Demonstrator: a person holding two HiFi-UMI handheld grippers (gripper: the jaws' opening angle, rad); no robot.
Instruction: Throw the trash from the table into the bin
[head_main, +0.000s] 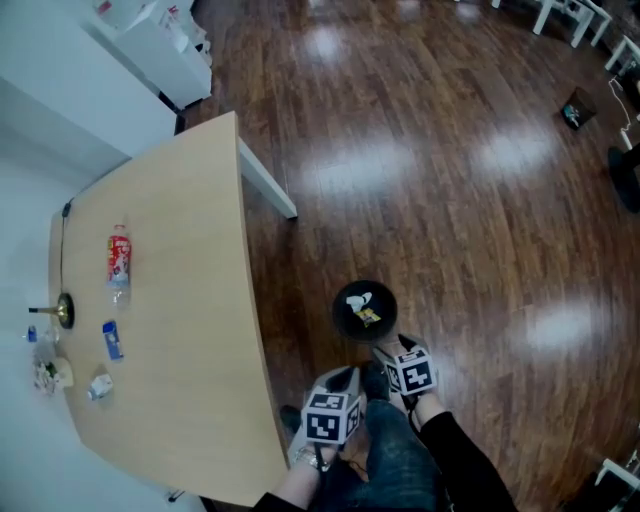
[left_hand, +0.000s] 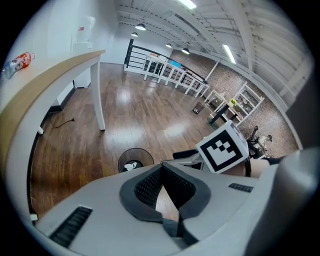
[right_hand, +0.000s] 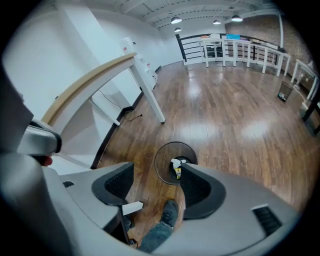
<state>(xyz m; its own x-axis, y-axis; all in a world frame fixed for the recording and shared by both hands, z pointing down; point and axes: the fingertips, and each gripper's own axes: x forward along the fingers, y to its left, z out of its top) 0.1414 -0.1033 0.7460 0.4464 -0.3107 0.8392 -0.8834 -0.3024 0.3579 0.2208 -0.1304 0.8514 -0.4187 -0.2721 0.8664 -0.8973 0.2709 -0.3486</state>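
Bottle (head_main: 119, 262) and wrappers (head_main: 112, 340) lay on the table (head_main: 190, 250), left of the bin (head_main: 364, 310). Right gripper (right_hand: 156, 168) hung half open, empty; left gripper (left_hand: 161, 166) was closed on nothing. Best to open wide before reaching back.

table (head_main: 190, 300): bottle (head_main: 119, 262), blue packet (head_main: 112, 340), perhaps small carton (head_main: 99, 386)

Dark glossy wood floor (head_main: 430, 150) everywhere, with the ceiling lights (right_hand: 175, 20) glaring off it. Pale wood surface (head_main: 190, 300) sits against a plain white wall (right_hand: 65, 50), and a white railing (right_hand: 240, 50) runs along the far end.
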